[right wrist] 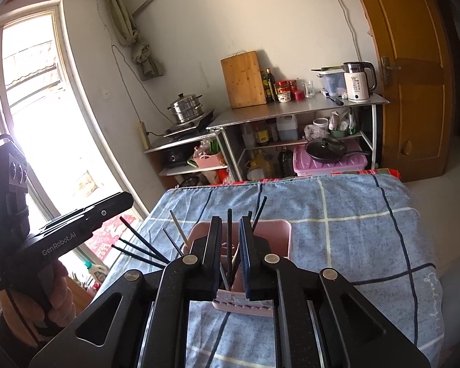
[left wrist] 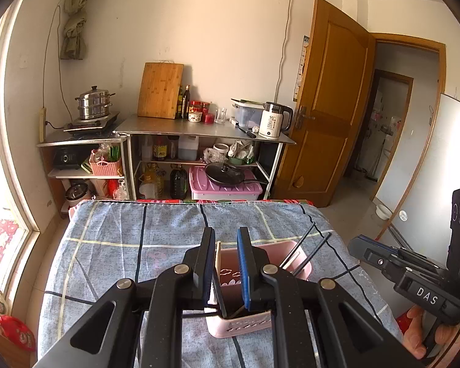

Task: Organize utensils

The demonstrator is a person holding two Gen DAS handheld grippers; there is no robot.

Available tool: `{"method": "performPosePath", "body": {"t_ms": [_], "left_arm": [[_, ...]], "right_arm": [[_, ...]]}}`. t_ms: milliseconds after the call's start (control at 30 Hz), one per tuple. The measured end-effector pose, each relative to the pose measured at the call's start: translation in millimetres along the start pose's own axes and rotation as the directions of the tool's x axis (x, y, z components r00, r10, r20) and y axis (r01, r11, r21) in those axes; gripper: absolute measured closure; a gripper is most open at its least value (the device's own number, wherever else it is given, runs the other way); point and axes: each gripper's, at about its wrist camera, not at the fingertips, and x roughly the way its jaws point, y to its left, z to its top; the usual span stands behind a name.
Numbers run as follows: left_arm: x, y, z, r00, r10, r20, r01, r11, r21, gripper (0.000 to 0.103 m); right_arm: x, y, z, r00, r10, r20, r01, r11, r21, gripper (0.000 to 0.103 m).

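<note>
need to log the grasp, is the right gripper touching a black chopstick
Cannot tell. In the right wrist view a black chopstick stands between the right gripper fingers, gaps showing either side higher up; lower contact hidden.
</note>
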Motion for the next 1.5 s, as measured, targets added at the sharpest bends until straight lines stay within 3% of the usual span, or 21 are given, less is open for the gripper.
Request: {"method": "performPosePath", "body": {"t_ms": [233, 600, 900, 1500], "left_arm": [[-35.7, -2.1, -21.2, 0.999, 0.002, 0.039, -0.002, 1.000, -0.007, 0.089], [-83.7, -17.0, -82.1, 0.998, 0.002, 0.064, -0.001, 1.000, -0.020, 0.089], [-103.4, -33.4, -143.7, 0.998, 0.022, 0.051, -0.022, 1.000, -0.001, 0.088], [-128.2, -49.9, -226.0, 0.999, 0.020, 0.037, -0.019, 1.000, -0.003, 0.088]], "right_arm": [[-23.4, 2.4, -18.0, 1.000, -0.005, 0.012, 0.005, 1.000, -0.018, 0.091], [-65.7, 13.2, -68.3, 0.999, -0.024, 0.029, 0.025, 0.998, -0.060, 0.084], [-91.9, 26.4, -116.5, 0.998, -0.052, 0.024, 0.055, 0.993, -0.101, 0.084], [-110.9, 37.1, -193.3, 0.991, -0.129, 0.024, 0.131, 0.981, -0.140, 0.082]]}}
